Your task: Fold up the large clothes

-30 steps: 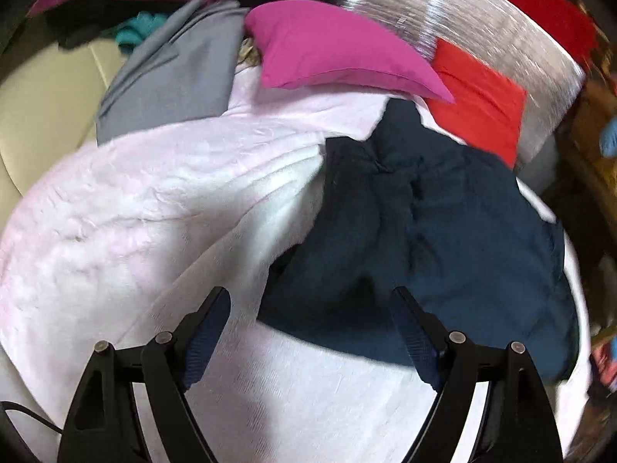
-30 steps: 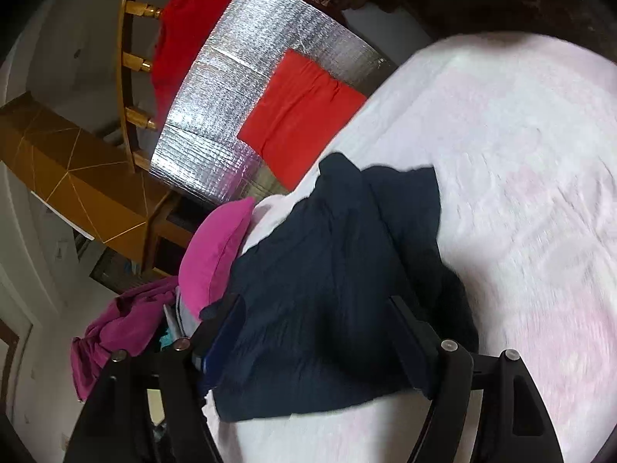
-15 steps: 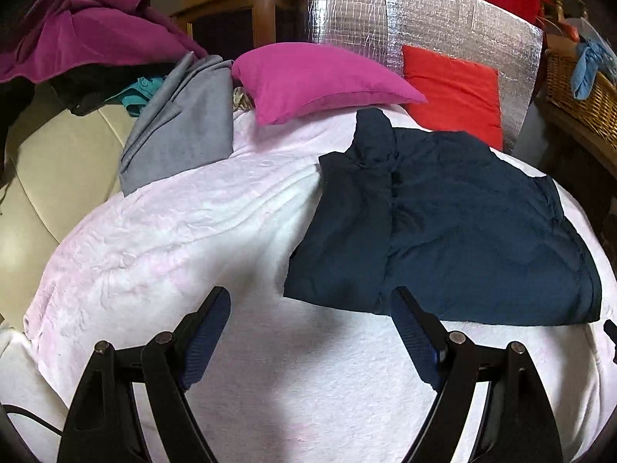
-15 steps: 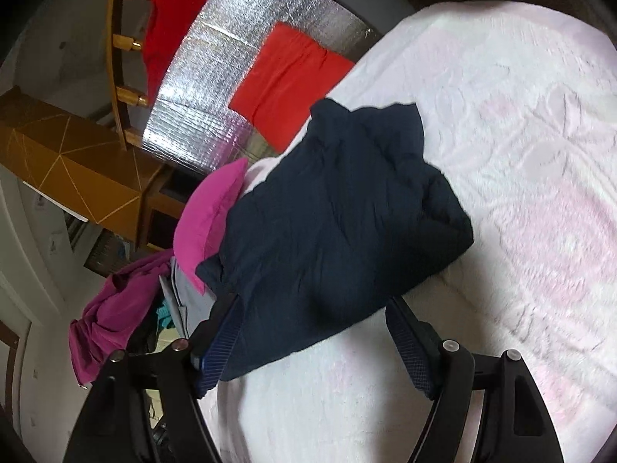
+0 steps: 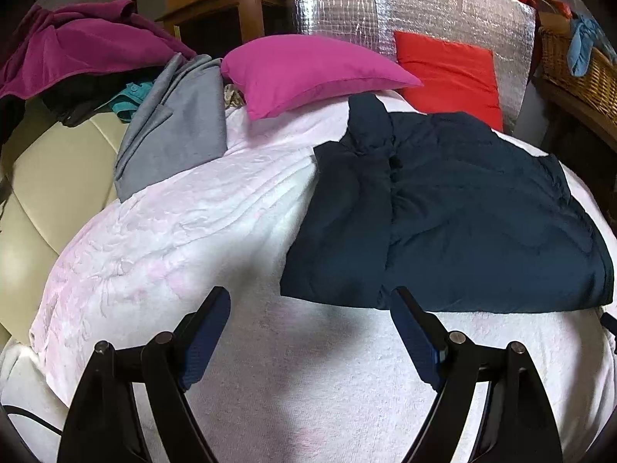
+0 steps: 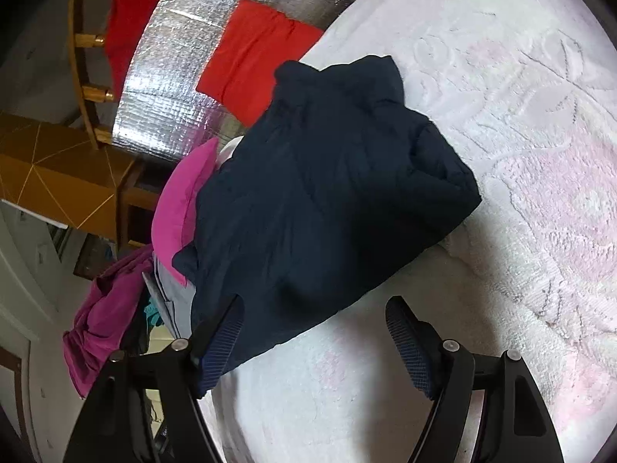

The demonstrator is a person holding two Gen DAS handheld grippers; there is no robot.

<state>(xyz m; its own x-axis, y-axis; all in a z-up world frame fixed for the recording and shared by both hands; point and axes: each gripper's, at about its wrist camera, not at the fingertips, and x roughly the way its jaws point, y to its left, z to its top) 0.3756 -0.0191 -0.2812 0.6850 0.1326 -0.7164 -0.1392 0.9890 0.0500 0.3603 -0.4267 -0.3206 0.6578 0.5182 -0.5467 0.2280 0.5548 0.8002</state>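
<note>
While your navy jacket (image 5: pixel 443 208) lies folded on the pink-white blanket (image 5: pixel 193 239), left gripper (image 5: pixel 310 332) wide, empty, right gripper (image 6: pixel 314 341) opening, empty.

Both views are indoor and moderately lit, brightest on the pale pink bedspread (image 5: pixel 185 231), which washes to near-white toward the lower centre. Soft shadows lie on the bedspread just below the navy garment (image 5: pixel 443 212) and ahead of the left gripper (image 5: pixel 310 305). The silver foil panel (image 5: pixel 424 4) behind the garment carries speckled glare. The garment itself reads almost black, with its folds barely resolved. Heavy fisheye curvature bends the bedspread into a dome, with dark vignetting at all corners. In the right wrist view, focus is acceptable centrally; the edges are soft.
</note>
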